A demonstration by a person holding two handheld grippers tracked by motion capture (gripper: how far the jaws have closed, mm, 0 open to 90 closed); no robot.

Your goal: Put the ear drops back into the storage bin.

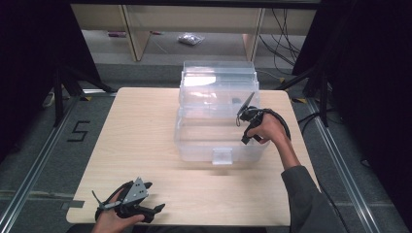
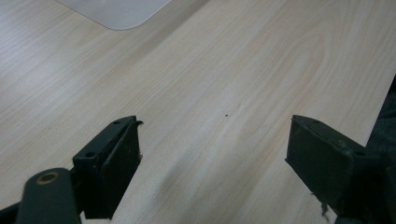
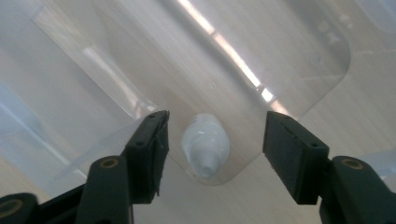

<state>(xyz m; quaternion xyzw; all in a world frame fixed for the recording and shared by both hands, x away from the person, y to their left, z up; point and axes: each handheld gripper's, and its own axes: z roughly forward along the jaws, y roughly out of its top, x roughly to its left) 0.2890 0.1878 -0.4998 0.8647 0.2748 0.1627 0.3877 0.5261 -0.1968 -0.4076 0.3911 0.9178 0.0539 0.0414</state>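
One small white bottle (image 3: pixel 205 145), cone-tipped, in clear bin (image 3: pixel 299 60), between spread right tool (image 3: pixel 212 140) jaws.

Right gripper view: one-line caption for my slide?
Open right gripper poised over a small white bottle lying inside the clear plastic bin.
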